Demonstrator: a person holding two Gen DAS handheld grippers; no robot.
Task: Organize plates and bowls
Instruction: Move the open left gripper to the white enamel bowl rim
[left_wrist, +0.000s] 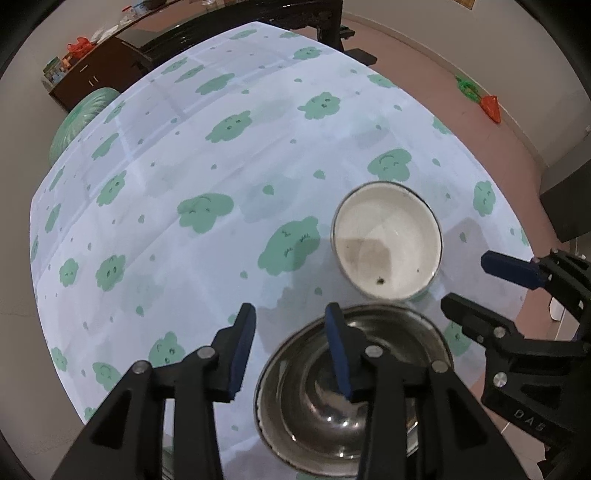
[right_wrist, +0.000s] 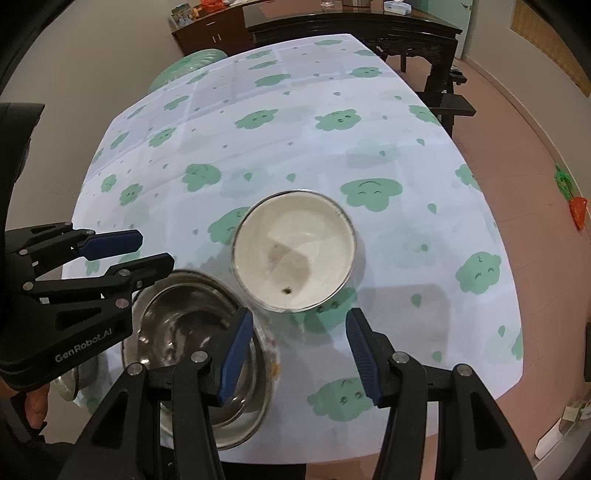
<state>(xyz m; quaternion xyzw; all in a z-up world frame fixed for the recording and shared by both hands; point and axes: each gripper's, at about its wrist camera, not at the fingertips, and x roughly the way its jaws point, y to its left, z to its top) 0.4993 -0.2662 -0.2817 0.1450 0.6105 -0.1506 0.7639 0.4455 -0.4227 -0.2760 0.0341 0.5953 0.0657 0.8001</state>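
Observation:
A white bowl (left_wrist: 388, 243) (right_wrist: 295, 251) with a dark rim stands upright on the cloud-print tablecloth (left_wrist: 184, 258). Nearer me, a steel bowl (left_wrist: 351, 398) (right_wrist: 195, 343) rests in a white patterned dish whose rim (right_wrist: 272, 356) peeks out. My left gripper (left_wrist: 291, 347) (right_wrist: 155, 249) hovers over the steel bowl's left rim, open. One finger is above the bowl's inside and one is outside it, and neither pad presses on the rim. My right gripper (right_wrist: 299, 354) (left_wrist: 465, 282) is open over bare cloth, just in front of the white bowl.
Another steel piece (right_wrist: 66, 384) shows at the table's near-left corner. A dark wooden table (right_wrist: 351, 26) and a cabinet (right_wrist: 207, 29) stand behind, with a green ribbed object (right_wrist: 184, 66) beside the table. An orange and green toy (right_wrist: 576, 210) lies on the floor.

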